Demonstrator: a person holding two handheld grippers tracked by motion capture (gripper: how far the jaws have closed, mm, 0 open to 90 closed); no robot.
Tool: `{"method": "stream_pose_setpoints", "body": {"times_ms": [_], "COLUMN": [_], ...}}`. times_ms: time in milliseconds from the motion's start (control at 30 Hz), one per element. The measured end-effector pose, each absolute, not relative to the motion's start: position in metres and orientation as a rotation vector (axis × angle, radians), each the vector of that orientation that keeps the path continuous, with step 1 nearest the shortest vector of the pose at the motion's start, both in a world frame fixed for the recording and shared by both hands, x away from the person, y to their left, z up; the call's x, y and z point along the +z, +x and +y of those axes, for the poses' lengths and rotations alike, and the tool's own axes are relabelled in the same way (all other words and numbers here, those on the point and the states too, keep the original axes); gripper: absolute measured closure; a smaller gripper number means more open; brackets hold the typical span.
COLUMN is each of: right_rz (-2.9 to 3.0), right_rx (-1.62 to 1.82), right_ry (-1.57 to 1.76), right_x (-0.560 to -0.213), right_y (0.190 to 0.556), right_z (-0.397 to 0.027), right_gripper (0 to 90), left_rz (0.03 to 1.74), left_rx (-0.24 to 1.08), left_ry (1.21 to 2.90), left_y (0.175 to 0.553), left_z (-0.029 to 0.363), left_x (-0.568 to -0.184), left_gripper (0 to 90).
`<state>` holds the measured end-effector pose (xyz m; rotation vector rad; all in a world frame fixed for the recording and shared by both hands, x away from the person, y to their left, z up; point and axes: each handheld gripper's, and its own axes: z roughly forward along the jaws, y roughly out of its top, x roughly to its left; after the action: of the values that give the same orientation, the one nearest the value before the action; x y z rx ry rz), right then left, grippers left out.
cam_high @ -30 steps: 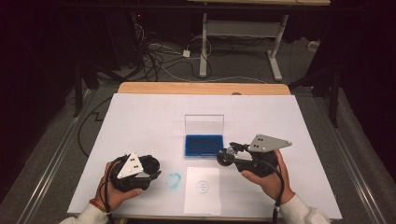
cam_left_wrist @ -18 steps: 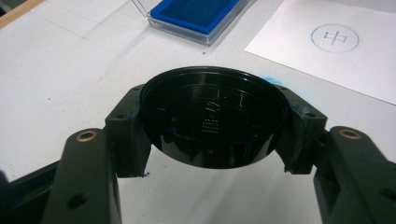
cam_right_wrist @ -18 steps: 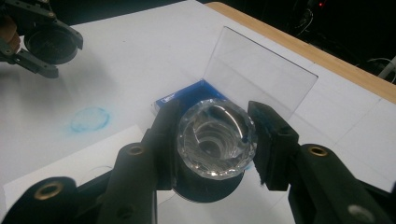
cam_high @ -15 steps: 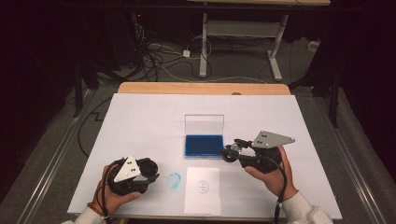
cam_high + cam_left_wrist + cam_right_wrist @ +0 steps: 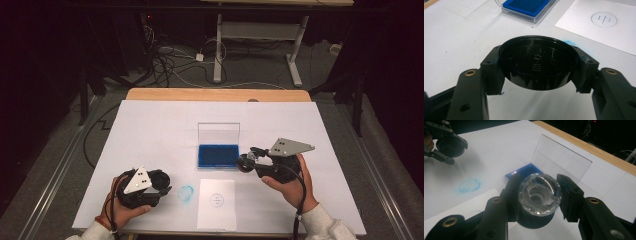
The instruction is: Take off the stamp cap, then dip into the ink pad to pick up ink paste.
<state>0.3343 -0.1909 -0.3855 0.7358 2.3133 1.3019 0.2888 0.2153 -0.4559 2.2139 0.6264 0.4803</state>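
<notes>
My left gripper (image 5: 162, 183) rests at the near left of the table, shut on a round black cap (image 5: 537, 65) held across its width between the pads. To the right, just above the table, my right gripper (image 5: 247, 162) is shut on a stamp (image 5: 539, 192) with a faceted clear top and a black base. The stamp (image 5: 244, 163) hovers beside the right front corner of the blue ink pad (image 5: 218, 155), whose clear lid (image 5: 560, 157) stands open. A white sheet (image 5: 216, 202) bearing a round blue stamped mark (image 5: 604, 19) lies near the front edge.
A blue ink smudge (image 5: 186, 193) marks the white table cover between the left gripper and the sheet. The wooden table edge (image 5: 215, 94) runs along the back, with cables and desk legs on the floor beyond.
</notes>
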Motion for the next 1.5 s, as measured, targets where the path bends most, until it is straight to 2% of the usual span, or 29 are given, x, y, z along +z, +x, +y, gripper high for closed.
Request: {"method": "stream_pose_setpoints", "body": {"times_ms": [500, 800, 1100, 1500], "right_rz": [2.348, 2.408, 2.5, 2.552], "right_rx": [1.306, 1.227, 1.105, 0.994], "right_ry": [0.703, 0.652, 0.634, 0.701], "right_x": [-0.375, -0.365, -0.377, -0.403], "right_y": [0.346, 0.364, 0.387, 0.419], "right_z": [-0.174, -0.143, -0.108, -0.08], "right_gripper": [57.1, 57.1, 57.1, 57.1], "left_rz": [0.633, 0.615, 0.615, 0.618], "left_rx": [0.478, 0.473, 0.467, 0.457], "left_ry": [2.219, 2.227, 2.225, 2.227], "left_y": [0.289, 0.292, 0.293, 0.294], "left_z": [0.214, 0.209, 0.209, 0.209], "left_x": [-0.456, -0.456, -0.456, -0.457], "left_gripper": [36.5, 36.5, 36.5, 36.5]}}
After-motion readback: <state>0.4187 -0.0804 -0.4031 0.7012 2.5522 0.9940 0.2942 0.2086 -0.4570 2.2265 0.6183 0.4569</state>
